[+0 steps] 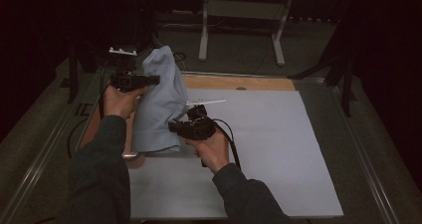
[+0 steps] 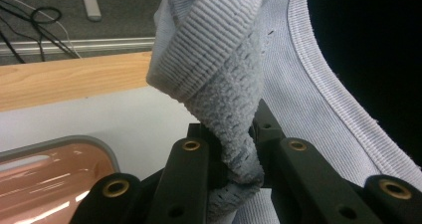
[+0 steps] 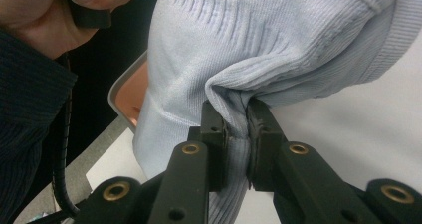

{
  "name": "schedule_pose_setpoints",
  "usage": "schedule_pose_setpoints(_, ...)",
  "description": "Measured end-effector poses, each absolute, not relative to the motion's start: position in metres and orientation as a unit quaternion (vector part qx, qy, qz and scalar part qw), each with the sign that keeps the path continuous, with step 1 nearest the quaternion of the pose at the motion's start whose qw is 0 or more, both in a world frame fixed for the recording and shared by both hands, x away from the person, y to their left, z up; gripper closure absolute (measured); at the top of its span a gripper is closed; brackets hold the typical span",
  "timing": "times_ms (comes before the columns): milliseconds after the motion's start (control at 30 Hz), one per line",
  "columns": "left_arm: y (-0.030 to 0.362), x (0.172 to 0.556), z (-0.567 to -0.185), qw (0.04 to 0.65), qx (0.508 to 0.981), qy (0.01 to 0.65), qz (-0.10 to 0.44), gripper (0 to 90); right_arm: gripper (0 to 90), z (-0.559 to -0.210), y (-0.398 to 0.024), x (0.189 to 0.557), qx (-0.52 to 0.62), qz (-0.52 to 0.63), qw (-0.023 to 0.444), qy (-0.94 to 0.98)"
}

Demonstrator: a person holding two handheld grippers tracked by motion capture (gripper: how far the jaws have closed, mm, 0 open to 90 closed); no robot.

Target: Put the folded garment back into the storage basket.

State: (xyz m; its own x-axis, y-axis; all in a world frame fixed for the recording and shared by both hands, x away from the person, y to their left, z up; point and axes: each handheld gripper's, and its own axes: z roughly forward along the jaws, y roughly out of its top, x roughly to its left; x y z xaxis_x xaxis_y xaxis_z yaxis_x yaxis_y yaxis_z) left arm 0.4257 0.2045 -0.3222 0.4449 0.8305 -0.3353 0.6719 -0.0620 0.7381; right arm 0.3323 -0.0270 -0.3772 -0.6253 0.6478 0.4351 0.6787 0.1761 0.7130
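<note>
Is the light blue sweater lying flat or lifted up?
Lifted: the sweater hangs bunched between left gripper and right gripper, both pinching fabric.

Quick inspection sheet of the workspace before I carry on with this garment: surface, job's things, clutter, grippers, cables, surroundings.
Surface: white sheet over a table with a wooden edge at the far side.
Job's things: light blue knitted garment, lifted and hanging bunched between the two grippers, its lower end near the tray.
Clutter: copper-coloured tray with a grey rim at the sheet's left edge, partly under the garment.
Grippers: left gripper shut on a twisted fold by the ribbed hem; right gripper shut on a pinch of fabric.
Cables: one black cable trails from the right gripper; loose cables on the floor beyond.
Surroundings: dark room, grey floor, a white metal stand behind the table.
</note>
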Motion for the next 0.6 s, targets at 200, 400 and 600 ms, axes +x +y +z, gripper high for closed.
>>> schedule_pose_setpoints(200, 0.208, 0.424, -0.322, 0.448, 0.721, 0.52, 0.093, 82.5, 80.8, -0.378, -0.019, 0.333, -0.434, -0.473, 0.018, -0.766)
schedule_pose_setpoints(400, 0.212, 0.424, -0.321, 0.448, 0.718, 0.523, 0.097, 82.4, 80.8, -0.379, -0.012, 0.334, -0.434, -0.473, 0.017, -0.767)
schedule_pose_setpoints(600, 0.217, 0.422, -0.32, 0.451, 0.715, 0.525, 0.101, 82.5, 80.8, -0.378, -0.006, 0.335, -0.432, -0.471, 0.015, -0.769)
